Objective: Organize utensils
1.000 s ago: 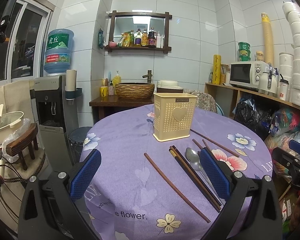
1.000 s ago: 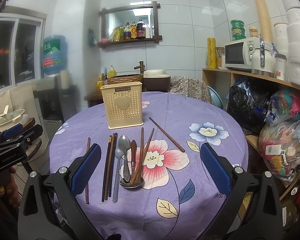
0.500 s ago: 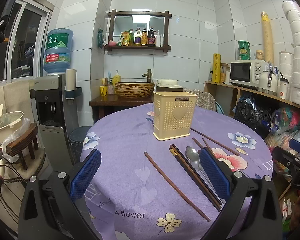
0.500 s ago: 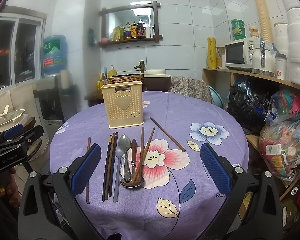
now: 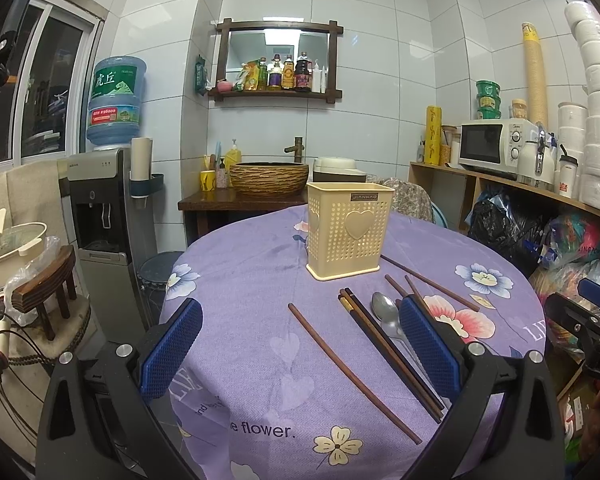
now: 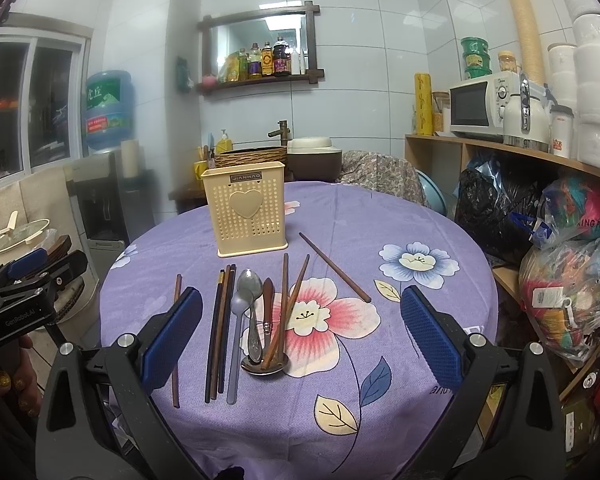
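Your left gripper and right gripper both gape wide, holding nothing. The chopsticks and spoons lie flat just before the cream utensil holder.

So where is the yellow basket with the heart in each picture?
Left wrist view: the basket stands upright right of the middle, on the far part of the purple cloth, beyond the chopsticks.
Right wrist view: the basket stands left of the middle, beyond the spoons.
Shared landmark: the mirror shelf on the tiled wall above it.
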Demonstrator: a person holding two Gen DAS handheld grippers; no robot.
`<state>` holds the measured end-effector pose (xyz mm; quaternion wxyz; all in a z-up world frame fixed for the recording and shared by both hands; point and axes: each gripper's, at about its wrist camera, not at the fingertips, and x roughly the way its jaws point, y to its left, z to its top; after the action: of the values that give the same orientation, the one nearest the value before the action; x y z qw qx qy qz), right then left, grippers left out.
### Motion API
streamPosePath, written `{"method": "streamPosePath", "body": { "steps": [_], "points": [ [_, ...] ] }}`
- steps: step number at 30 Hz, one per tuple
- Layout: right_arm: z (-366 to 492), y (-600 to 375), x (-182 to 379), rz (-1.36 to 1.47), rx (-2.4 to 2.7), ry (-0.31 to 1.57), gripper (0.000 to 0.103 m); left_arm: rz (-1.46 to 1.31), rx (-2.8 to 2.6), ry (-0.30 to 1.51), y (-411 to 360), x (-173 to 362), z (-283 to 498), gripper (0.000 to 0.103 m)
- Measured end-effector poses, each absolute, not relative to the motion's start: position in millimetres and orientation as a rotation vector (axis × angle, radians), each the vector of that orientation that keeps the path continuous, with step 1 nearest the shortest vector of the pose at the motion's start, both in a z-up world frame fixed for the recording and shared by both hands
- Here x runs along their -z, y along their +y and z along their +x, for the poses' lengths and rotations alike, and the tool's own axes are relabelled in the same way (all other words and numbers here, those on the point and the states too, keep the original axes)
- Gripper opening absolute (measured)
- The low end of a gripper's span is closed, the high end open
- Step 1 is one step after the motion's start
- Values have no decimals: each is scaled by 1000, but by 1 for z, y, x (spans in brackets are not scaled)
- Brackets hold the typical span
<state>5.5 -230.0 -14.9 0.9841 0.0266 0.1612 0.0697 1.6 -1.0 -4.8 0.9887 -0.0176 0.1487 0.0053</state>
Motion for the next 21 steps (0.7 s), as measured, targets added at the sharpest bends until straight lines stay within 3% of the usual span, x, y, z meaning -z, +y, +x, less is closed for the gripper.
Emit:
{"method": "streamPosePath", "body": {
  "steps": [21],
  "points": [
    [7,-230,15,55,-143,334,98,-35,-19,315,1,12,5,98]
  ]
}}
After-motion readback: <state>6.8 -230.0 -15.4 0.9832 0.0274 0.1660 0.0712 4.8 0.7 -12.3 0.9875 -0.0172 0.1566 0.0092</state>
